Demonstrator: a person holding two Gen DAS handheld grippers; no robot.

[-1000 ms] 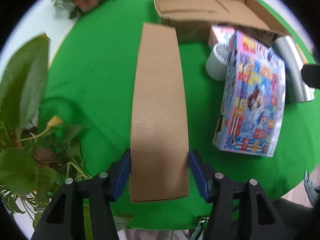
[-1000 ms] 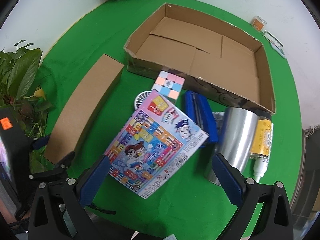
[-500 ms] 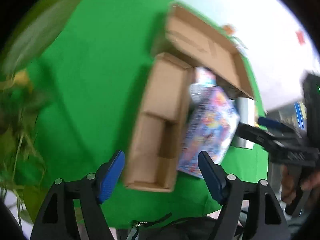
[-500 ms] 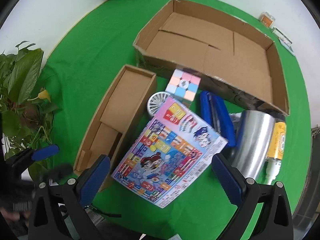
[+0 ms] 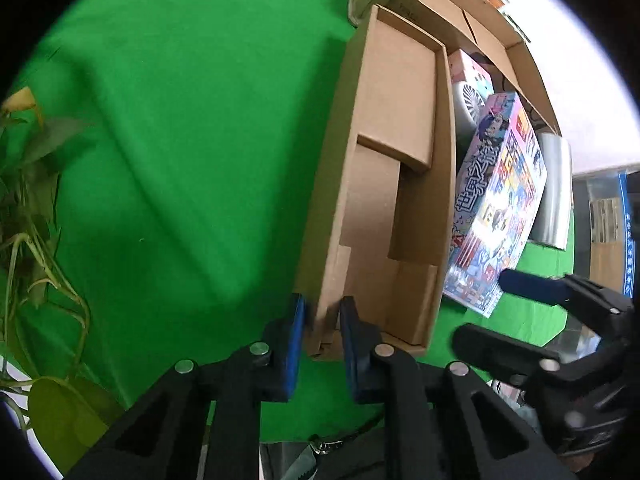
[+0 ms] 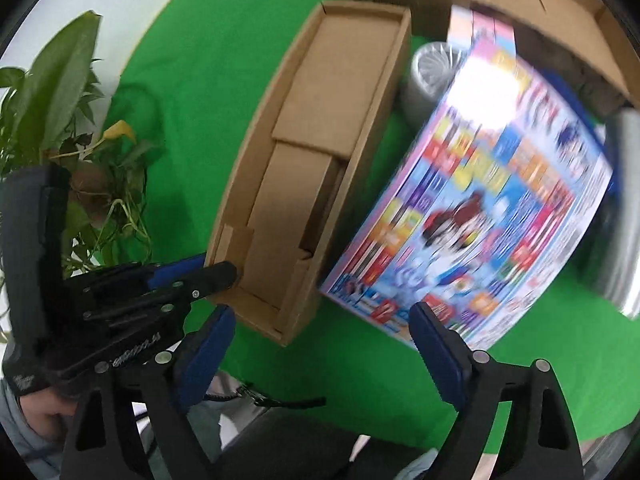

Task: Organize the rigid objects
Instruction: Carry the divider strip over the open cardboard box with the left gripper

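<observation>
A long brown cardboard box (image 5: 392,184) (image 6: 320,120) lies open side up on the green cloth, with folded flaps inside. My left gripper (image 5: 323,320) (image 6: 218,270) is closing on the box's near left wall, one pad outside and one inside. A colourful picture box (image 5: 500,200) (image 6: 480,208) lies tilted right beside it. My right gripper (image 6: 322,344) (image 5: 500,312) hangs low over the near corners of both boxes. Its jaws are closing but stand wide, and the pads touch nothing.
A large open carton (image 5: 500,36) (image 6: 560,12) stands behind. Between it and the picture box sit a pastel cube (image 5: 468,68), a white round fan (image 6: 428,76) and a silver cylinder (image 5: 554,188). Potted plants (image 6: 52,92) crowd the table's left edge.
The long box, gripped across its width closed side up, now lies open side up. My left gripper let go, then closed on its near wall. My right gripper dropped toward the picture box and narrowed.
</observation>
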